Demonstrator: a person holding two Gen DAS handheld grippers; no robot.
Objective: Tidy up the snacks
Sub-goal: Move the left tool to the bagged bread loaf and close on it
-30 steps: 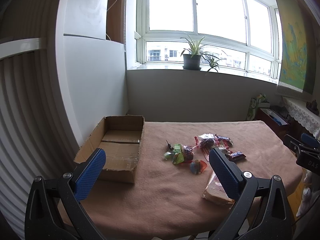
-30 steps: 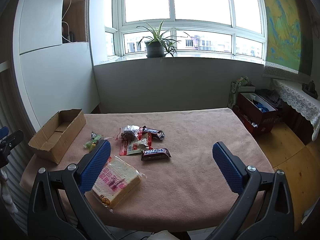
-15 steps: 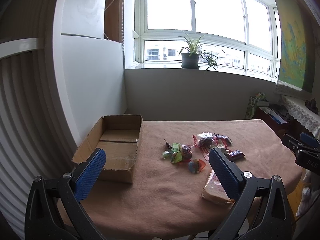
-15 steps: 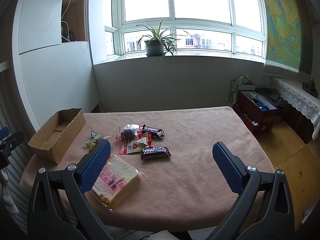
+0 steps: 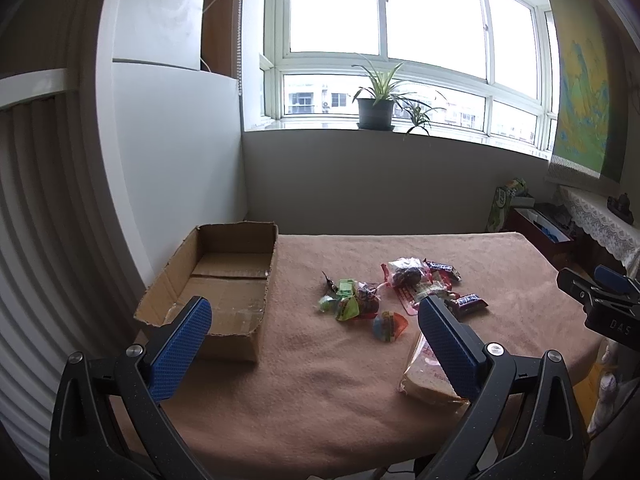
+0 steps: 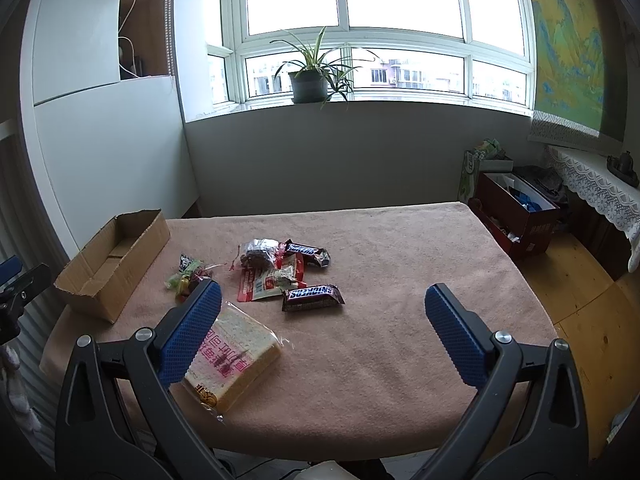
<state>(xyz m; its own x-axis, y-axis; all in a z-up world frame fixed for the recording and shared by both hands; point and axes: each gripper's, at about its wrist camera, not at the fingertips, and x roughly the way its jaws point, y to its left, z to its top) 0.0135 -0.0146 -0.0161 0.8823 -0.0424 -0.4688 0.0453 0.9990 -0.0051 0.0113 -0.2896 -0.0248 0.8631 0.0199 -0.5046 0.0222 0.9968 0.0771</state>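
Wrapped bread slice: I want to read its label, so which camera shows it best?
The right wrist view: the wrapped bread slice shows its printed top, partly hidden by the right gripper. The left wrist view shows only its edge behind a gripper finger.

The right gripper (image 6: 320, 302) hung with its jaws spread wide above the near edge of the table (image 6: 400, 248), holding nothing. A wrapped bread slice (image 6: 236, 354) lay beside its left finger. Two chocolate bars (image 6: 313, 297) and small candies (image 6: 188, 276) sat farther in. A cardboard box (image 6: 114, 260) stood at the left.
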